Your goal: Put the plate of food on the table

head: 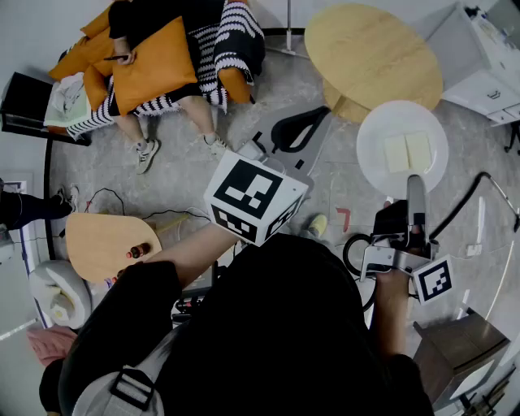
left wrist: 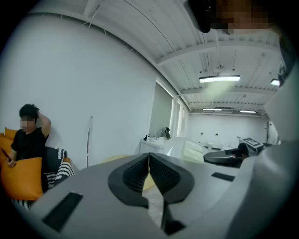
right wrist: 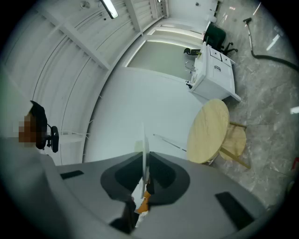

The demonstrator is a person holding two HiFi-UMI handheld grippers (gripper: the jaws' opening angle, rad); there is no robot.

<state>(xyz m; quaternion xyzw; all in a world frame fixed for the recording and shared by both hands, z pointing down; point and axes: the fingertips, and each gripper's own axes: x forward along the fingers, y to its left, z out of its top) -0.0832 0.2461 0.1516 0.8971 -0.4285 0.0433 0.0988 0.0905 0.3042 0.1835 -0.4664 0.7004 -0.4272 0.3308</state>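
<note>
Steep look down onto a grey stone floor (head: 179, 175).

Far left, upper corner: a person (head: 154, 16) seated on an orange sofa (head: 77, 57), with an orange cushion (head: 154, 61) on the lap. Below that, a small wooden worktop (head: 97, 240) carrying a small brown item (head: 140, 251).

Centre: the left gripper (left wrist: 149, 161), topped by its marker cube (head: 255, 197), jaws pressed together and empty.

Right of centre: the right gripper (head: 415, 191), pointing level, jaws pinching the near rim of a white plate (head: 378, 134). From that gripper's own camera, the plate edge-on, a thin pale line caught between the two dark pads (right wrist: 161, 175). On the plate, two pale yellow square slices of food (head: 407, 152), side by side. Plate up in the air over the floor, just beside the edge of a round wooden worktop (head: 370, 49), not resting on it.

Far right, upper corner: a white cabinet (head: 487, 61).
</note>
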